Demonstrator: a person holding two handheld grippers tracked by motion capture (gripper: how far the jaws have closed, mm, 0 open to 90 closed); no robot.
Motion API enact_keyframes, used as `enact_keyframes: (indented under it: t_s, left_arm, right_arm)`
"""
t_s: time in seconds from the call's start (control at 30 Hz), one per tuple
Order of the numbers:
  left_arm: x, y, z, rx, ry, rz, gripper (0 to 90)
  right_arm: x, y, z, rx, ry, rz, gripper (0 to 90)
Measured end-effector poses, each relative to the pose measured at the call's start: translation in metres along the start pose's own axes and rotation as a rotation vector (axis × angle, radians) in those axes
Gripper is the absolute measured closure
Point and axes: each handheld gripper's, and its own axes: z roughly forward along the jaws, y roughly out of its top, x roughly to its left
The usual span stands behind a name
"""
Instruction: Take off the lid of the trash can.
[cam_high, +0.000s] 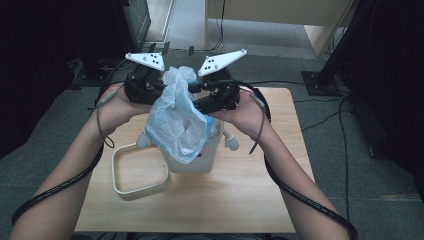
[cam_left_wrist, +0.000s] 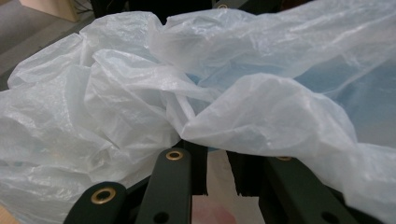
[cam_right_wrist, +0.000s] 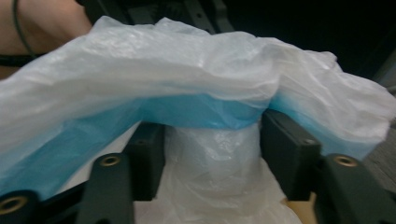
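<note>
- Left gripper (cam_high: 161, 95): held at about ten o'clock from the bin, pointing inward toward the bag. In the left gripper view its jaws stand close together with a fold of film drooping over their tips; the plastic looks pinched between them, and I judge this a grip on the bag's edge.
- Loose frame (cam_high: 140, 170): a cream ring lying flat on the wooden table (cam_high: 250, 200) at about eight o'clock from the bin, just beside its base.
- Plastic bag (cam_high: 176, 125): thin, translucent white with a blue rim, lifted above and draped into the mouth of the cream bin (cam_high: 210, 159) at the table's middle. It will likely handle as very light, limp and slippery, tearing easily if pulled hard. Best taken at the blue rim band, bunched into a fold so the pads bite several layers.
- Right gripper (cam_high: 200, 104): at about two o'clock from the bin, facing the left one. In the right gripper view its jaws stand apart with the blue rim stretched across their tips; the pads do not press it, so it is open.
</note>
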Motion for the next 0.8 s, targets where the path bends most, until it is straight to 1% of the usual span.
enact_keyframes:
  t_s: [0.07,0.1,0.13,0.17,0.2,0.23,0.27,0.37,0.4,0.43,0.47,0.5,0.53,0.6,0.63,0.67,0.73,0.8]
  left_arm:
    - [0.002,-0.002,-0.002,-0.006,0.009,-0.007,77.7]
    - [0.003,-0.003,-0.003,-0.009,0.028,-0.010,76.2]
    - [0.005,-0.005,-0.005,-0.019,0.049,-0.013,70.7]
    - [0.008,-0.006,-0.007,-0.034,0.039,-0.035,64.3]
    - [0.010,-0.008,-0.009,-0.044,0.037,-0.048,64.0]
    - [0.012,-0.009,-0.010,-0.047,0.042,-0.050,63.2]
    - [0.012,-0.010,-0.011,-0.053,0.049,-0.049,60.7]
    - [0.013,-0.012,-0.014,-0.057,0.082,-0.031,53.8]
    - [0.014,-0.012,-0.016,-0.069,0.087,-0.035,51.3]
    - [0.015,-0.012,-0.019,-0.081,0.092,-0.045,48.7]
    - [0.016,-0.012,-0.022,-0.091,0.098,-0.053,48.1]
    - [0.016,-0.012,-0.025,-0.100,0.108,-0.055,47.2]
    - [0.017,-0.012,-0.028,-0.107,0.114,-0.056,46.2]
    - [0.017,-0.012,-0.034,-0.123,0.126,-0.059,45.5]
    - [0.017,-0.012,-0.037,-0.128,0.130,-0.061,44.9]
    - [0.017,-0.012,-0.039,-0.137,0.136,-0.068,44.5]
    - [0.016,-0.010,-0.043,-0.154,0.141,-0.074,43.8]
    - [0.014,-0.008,-0.046,-0.174,0.148,-0.071,43.3]
  right_arm:
    - [-0.001,0.000,0.000,-0.003,0.002,0.014,48.3]
    - [-0.002,-0.001,0.000,-0.003,-0.003,0.020,49.7]
    - [-0.003,-0.001,-0.001,0.003,0.002,0.028,57.9]
    - [-0.004,-0.002,-0.002,0.004,0.026,0.047,61.3]
    - [-0.005,-0.002,-0.003,0.008,0.020,0.069,64.6]
    - [-0.006,-0.002,-0.003,0.018,0.026,0.098,70.7]
    - [-0.006,-0.002,-0.003,0.028,0.019,0.115,74.1]
    - [-0.007,-0.002,-0.002,0.049,0.011,0.133,81.3]
    - [-0.007,-0.002,-0.003,0.056,0.003,0.126,87.9]
    - [-0.008,-0.003,-0.003,0.058,-0.002,0.124,88.1]
    - [-0.009,-0.004,-0.004,0.060,-0.009,0.132,89.1]
    - [-0.011,-0.004,-0.004,0.069,-0.019,0.129,89.4]
    - [-0.012,-0.005,-0.004,0.077,-0.039,0.131,89.6]
    - [-0.016,-0.006,-0.005,0.096,-0.070,0.143,89.7]
    - [-0.018,-0.006,-0.006,0.099,-0.087,0.140,89.7]
    - [-0.020,-0.006,-0.006,0.097,-0.102,0.149,89.7]
    - [-0.025,-0.006,-0.008,0.096,-0.151,0.158,89.7]
    - [-0.029,-0.005,-0.008,0.095,-0.199,0.175,89.7]
